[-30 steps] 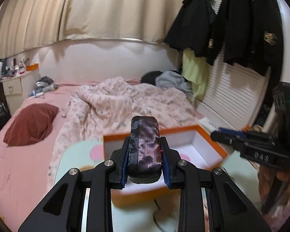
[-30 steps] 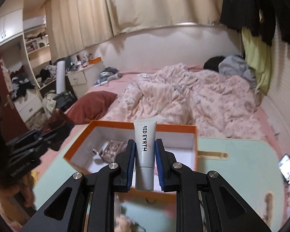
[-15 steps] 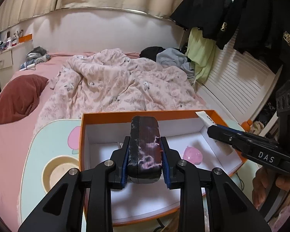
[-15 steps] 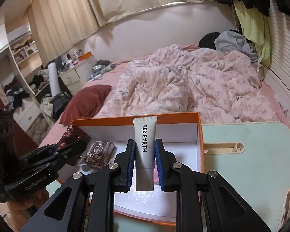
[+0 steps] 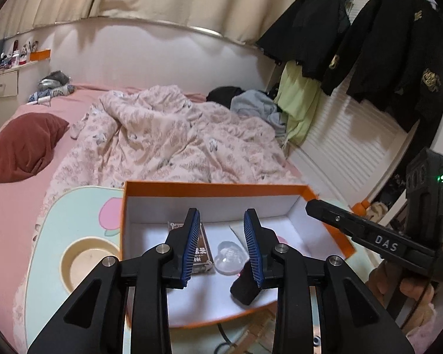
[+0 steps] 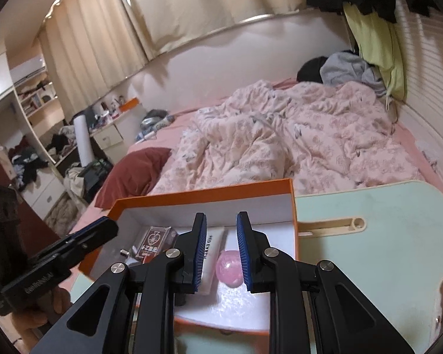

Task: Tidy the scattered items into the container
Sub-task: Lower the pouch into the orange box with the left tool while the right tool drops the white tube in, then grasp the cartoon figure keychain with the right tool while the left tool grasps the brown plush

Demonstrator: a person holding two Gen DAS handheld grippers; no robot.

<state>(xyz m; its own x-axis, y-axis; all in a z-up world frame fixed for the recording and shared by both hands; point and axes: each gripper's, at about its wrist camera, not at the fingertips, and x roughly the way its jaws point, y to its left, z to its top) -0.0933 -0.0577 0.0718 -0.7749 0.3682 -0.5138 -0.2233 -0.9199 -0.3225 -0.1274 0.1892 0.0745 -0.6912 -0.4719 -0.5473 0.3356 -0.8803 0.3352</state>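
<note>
Hovering over the orange cardboard box with a white inside (image 5: 215,187), both grippers are empty. The left gripper (image 5: 221,218) has just been opening its jaws and nothing sits between them; the right gripper (image 6: 221,221) also shows a clear gap with nothing held.

The dark glossy fabric pouch (image 5: 242,289) lies on the box floor under the left gripper's right finger. The white plastic tube lettered RED EARTH (image 6: 211,250) lies flat in the box beside a pink translucent ball (image 6: 230,268).

Both items look light. The pouch seems soft and padded, best pinched across its narrow width. The tube is probably smooth and squeezable, so a gentle hold at mid-body suits it. The ball would likely roll.
</note>
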